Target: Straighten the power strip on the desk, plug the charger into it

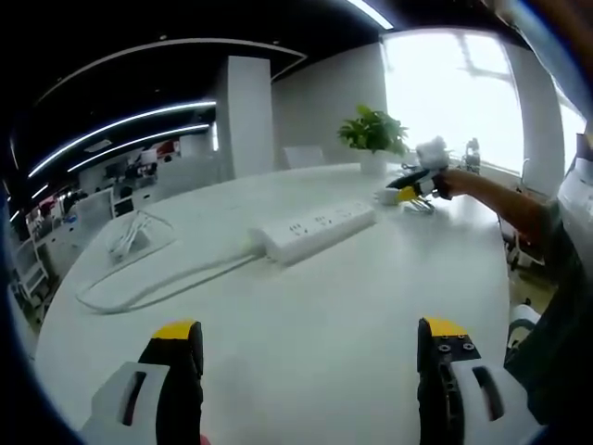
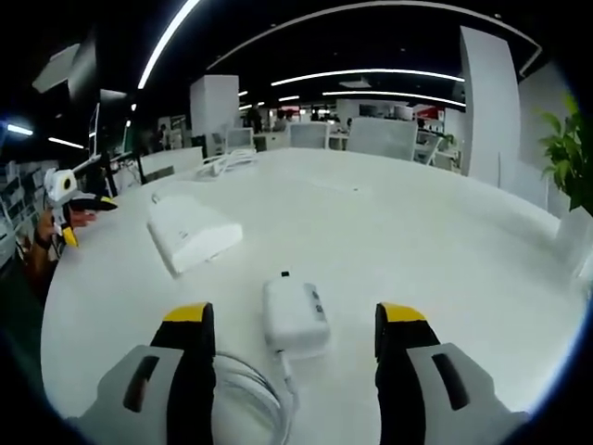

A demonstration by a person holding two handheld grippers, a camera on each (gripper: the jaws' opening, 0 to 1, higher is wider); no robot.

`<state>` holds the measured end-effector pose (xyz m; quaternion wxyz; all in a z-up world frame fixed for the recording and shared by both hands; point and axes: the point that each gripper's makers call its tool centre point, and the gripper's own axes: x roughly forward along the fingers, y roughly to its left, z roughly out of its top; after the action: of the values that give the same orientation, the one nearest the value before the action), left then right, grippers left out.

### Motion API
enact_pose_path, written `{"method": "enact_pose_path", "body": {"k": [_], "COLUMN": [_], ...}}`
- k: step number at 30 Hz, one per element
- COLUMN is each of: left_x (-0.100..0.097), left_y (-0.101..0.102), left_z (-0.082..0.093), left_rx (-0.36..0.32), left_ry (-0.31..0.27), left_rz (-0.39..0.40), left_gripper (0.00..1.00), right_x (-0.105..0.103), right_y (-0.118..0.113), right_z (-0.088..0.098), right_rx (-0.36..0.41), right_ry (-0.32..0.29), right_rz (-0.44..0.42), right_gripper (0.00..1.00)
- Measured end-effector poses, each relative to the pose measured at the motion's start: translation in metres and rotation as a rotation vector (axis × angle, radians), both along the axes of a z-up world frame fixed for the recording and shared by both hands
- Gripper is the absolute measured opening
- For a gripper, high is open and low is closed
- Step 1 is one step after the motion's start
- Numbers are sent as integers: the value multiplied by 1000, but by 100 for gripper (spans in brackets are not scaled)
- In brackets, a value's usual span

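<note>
Right gripper (image 2: 292,338) jaws wide apart, hovering over square white charger (image 2: 295,315), near long white power strip (image 2: 191,232); left gripper (image 1: 310,357) spread, empty.

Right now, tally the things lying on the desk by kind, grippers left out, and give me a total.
Power strip: 1
Charger: 1
Potted plant: 1
Total: 3
The strip's white cable counts with the strip, and the charger's coiled cord counts with the charger.
</note>
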<state>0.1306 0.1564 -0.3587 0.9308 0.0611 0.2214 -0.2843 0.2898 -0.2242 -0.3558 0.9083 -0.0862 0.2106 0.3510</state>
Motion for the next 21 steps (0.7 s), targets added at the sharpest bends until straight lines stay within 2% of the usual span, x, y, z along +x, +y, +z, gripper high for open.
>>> {"method": "enact_pose_path", "body": {"k": [21], "left_x": [2], "left_y": [-1], "left_z": [-2], "left_rx": [0], "left_ry": [5], "left_rz": [5], "left_gripper": [99], "right_x": [3], "right_y": [7], "right_z": [-6], "right_rx": [2], "right_ry": [32], "right_rz": [41], "right_gripper": [67]}}
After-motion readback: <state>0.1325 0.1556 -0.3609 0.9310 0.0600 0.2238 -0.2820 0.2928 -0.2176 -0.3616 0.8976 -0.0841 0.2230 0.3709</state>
